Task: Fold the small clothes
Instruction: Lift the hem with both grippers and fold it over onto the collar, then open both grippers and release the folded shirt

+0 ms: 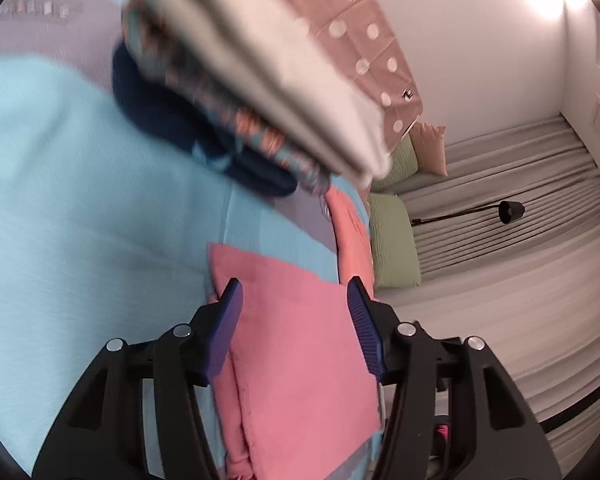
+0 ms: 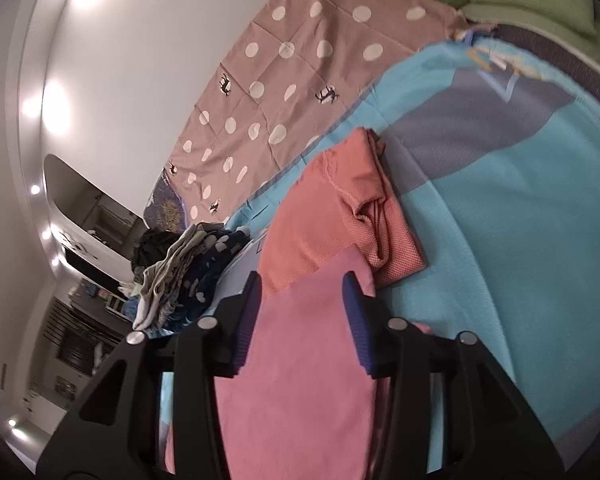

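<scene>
A folded pink cloth [image 1: 300, 340] lies flat on the light blue blanket [image 1: 80, 200]. My left gripper [image 1: 296, 292] hangs open just over it, and its blue pads [image 1: 232, 300] stand apart without pressing the fabric. In the right wrist view the same pink cloth [image 2: 300, 360] runs under my right gripper [image 2: 300, 286], which is also open with its pads clear of the cloth. A coral garment [image 2: 340, 208] lies loosely folded just beyond the pink cloth, and its edge [image 1: 352, 232] shows in the left wrist view.
A stack of folded clothes [image 1: 260, 100] sits close ahead of the left gripper. A looser pile of clothes [image 2: 184, 276] lies left of the right gripper. A brown polka-dot sheet [image 2: 280, 80] lies at the blanket's far edge. Green pillows [image 1: 392, 240] and a black lamp [image 1: 508, 210] stand beyond it.
</scene>
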A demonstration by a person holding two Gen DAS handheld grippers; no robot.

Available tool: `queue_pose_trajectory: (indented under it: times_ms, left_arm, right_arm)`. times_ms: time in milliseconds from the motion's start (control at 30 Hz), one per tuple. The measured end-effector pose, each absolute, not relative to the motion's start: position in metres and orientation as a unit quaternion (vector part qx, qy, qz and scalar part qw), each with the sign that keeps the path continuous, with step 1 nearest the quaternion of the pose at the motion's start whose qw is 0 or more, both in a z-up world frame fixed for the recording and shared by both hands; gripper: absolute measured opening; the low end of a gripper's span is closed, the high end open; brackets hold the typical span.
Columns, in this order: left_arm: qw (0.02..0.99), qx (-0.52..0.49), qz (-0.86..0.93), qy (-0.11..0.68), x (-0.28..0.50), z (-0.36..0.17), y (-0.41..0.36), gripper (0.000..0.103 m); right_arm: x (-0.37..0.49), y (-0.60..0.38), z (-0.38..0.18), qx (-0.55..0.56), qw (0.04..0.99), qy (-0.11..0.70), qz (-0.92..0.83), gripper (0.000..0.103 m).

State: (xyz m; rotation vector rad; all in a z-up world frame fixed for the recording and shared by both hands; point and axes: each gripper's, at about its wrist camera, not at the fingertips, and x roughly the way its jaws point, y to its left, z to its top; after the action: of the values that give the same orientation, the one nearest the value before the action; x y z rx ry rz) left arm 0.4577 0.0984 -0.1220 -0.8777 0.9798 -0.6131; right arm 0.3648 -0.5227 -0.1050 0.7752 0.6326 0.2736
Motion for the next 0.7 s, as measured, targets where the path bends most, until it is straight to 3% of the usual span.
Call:
queue_pose_trajectory:
  times_ms: [133, 267, 400, 700]
  left_arm:
    - [0.747, -0.394, -0.288, 0.452, 0.432, -0.112, 0.106, 0.062]
    - [0.711, -0.404, -0.307, 0.486, 0.388, -0.129, 0.102, 0.063]
    - [0.704, -0.377, -0.303, 0.521, 0.333, -0.149, 0.09, 0.064]
    - [0.722, -0.357, -0.267, 0.529, 0.294, -0.159, 0.096, 0.065]
  right_arm:
    - [0.343, -0.486, -0.093, 0.265, 0.892, 0.346, 0.117, 0.071]
    - [0.304, -0.436, -0.092, 0.182, 0.904, 0.371, 0.112, 0.073]
    - [0.262, -0.366, -0.092, 0.077, 0.92, 0.372, 0.093, 0.085]
    - [0.187, -0.117, -0.128, -0.273, 0.883, 0.325, 0.199, 0.086]
